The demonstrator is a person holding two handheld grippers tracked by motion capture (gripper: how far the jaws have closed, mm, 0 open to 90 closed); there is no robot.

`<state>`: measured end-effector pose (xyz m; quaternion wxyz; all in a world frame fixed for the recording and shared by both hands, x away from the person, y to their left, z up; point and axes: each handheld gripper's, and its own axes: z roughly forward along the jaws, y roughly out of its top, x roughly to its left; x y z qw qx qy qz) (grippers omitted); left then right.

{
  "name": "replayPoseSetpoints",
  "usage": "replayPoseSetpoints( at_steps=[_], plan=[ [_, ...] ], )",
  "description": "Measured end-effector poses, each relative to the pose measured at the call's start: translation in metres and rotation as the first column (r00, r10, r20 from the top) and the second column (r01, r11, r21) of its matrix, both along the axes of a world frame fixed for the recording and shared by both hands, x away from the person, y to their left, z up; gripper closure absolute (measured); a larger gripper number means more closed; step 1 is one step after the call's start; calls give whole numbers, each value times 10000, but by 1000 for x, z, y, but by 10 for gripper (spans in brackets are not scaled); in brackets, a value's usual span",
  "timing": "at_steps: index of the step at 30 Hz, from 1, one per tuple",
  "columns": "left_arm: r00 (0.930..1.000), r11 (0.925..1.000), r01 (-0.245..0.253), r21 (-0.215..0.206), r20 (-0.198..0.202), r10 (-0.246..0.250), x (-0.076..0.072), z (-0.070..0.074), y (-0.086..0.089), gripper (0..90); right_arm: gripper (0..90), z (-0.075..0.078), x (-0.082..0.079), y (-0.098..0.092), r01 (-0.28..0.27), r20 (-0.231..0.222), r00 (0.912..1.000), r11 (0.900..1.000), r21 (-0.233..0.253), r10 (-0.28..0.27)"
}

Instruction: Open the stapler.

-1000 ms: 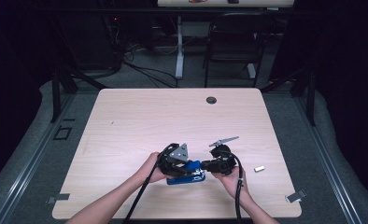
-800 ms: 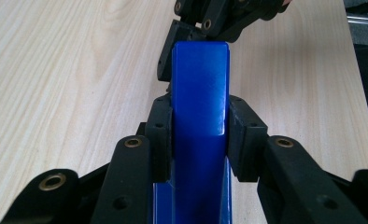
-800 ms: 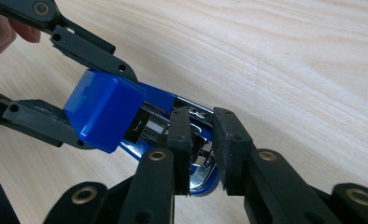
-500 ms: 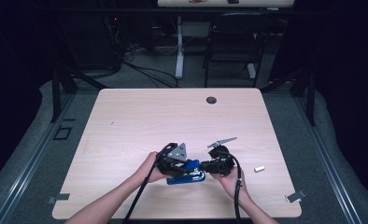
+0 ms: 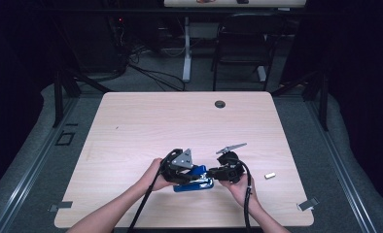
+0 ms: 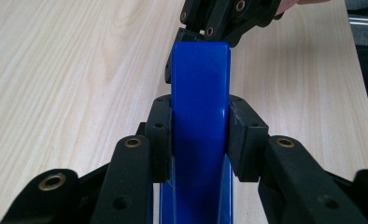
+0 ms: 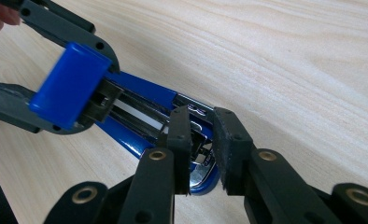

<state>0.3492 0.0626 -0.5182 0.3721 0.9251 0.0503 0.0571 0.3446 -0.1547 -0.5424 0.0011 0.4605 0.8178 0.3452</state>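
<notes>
High view – stapler: the blue stapler (image 5: 194,183) lies near the table's (image 5: 131,131) front edge, a little right of its middle, long axis running along that edge.
High view – grippers: the left gripper (image 5: 180,171) is at the stapler's left end, the right gripper (image 5: 217,173) at its right end; both touch it.
High view – elsewhere: a small metal piece (image 5: 269,175) lies well apart, toward the right edge.
Left gripper view – jaws: clamped on the stapler's blue top arm (image 6: 200,121), which points straight away from the camera, toward the other gripper.
Right gripper view – jaws: slightly apart, straddling the metal staple channel (image 7: 198,140) at the stapler's open front end; contact looks likely, a firm pinch I cannot tell.
Right gripper view – axis: the stapler runs away up-left, its top arm lifted open, so any pull on the channel would go along that axis toward the right hand.
</notes>
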Motion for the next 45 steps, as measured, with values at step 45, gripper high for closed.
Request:
replayPoseSetpoints(
  at_steps=[45],
  plan=[
    [9999,9998,115,132,82,-116,-1,2,1,660,852,37,-11,-4,-665,748,9954,9932,954,594]
  ],
)
